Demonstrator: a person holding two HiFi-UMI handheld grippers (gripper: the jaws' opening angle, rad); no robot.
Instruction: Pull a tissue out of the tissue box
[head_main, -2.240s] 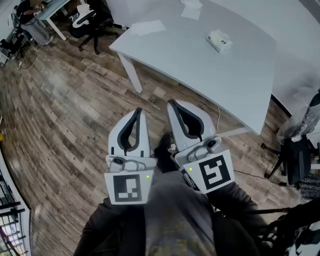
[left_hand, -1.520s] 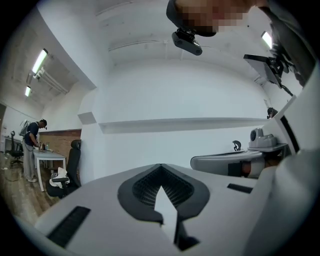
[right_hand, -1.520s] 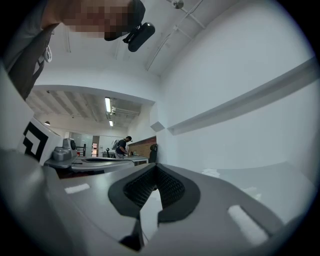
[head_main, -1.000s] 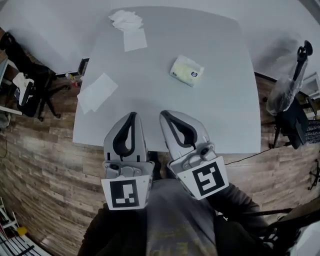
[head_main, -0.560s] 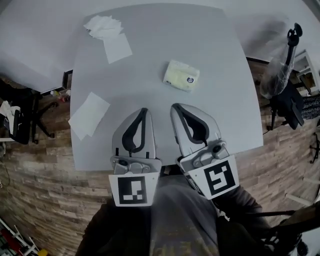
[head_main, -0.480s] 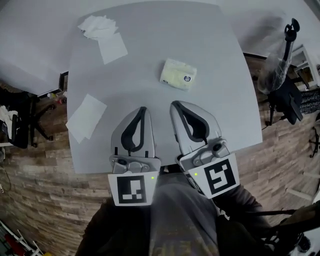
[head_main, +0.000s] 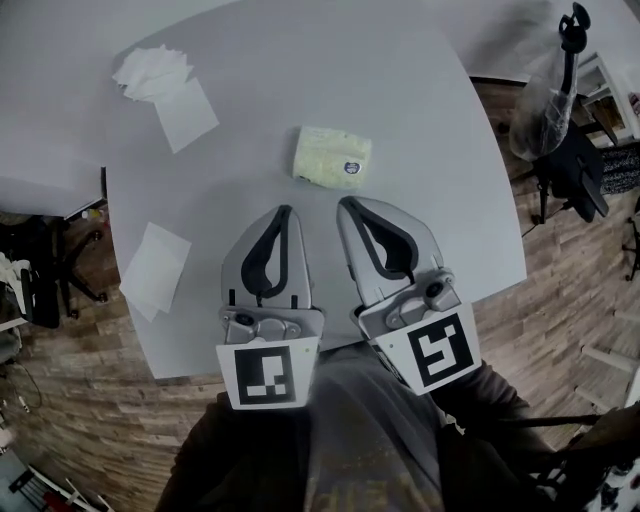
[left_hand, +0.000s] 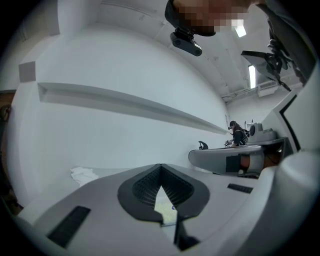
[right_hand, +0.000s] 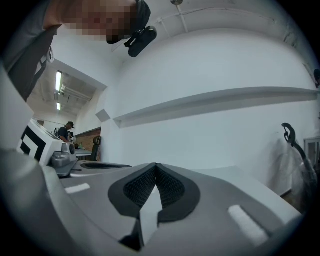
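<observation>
Not begun | left hand-held gripper (head_main: 283, 212), right hand-held gripper (head_main: 345, 204): closed, empty, near box (head_main: 332, 157) on counter (head_main: 440, 200) | grasp, pull remain

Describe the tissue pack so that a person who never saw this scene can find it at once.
Look at the big pale table. Near its middle lies the tissue pack. Unlike the flat white tissues at the table's left side, it is a thick, pale yellowish block with a small dark round label.
</observation>
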